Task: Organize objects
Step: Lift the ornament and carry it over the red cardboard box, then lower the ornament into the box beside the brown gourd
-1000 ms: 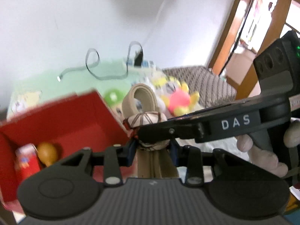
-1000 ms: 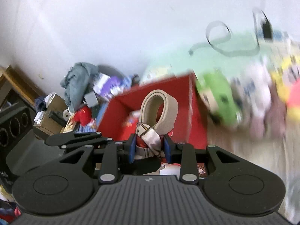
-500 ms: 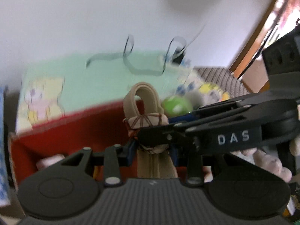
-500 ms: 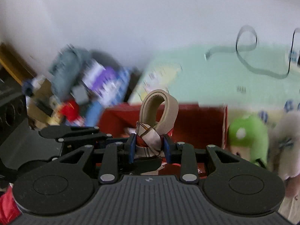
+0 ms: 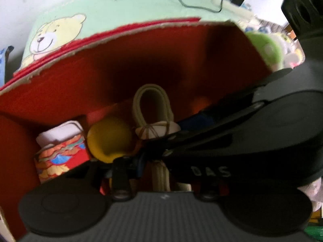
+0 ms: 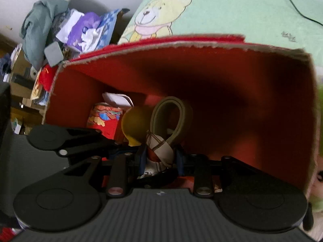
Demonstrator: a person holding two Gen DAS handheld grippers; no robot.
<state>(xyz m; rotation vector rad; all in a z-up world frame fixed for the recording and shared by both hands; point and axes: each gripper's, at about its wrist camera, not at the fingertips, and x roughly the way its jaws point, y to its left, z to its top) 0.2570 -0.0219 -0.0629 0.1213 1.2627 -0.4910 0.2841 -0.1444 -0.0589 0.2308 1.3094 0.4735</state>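
Gripping the bundled belt [image 6: 161, 147] from both sides, your right tongs [image 6: 160, 157] and left tongs [image 5: 153, 161] are each clenched on its tied middle, which probably keeps the loop upright and steady while it hangs inside the red box [image 6: 262, 121]. You hold it low among the contents, near the floor of the box. Just beside it sit a yellow ball [image 5: 109, 137] and a patterned carton [image 5: 60, 155]. Beyond the rim lies the green bear blanket [image 6: 222, 10].
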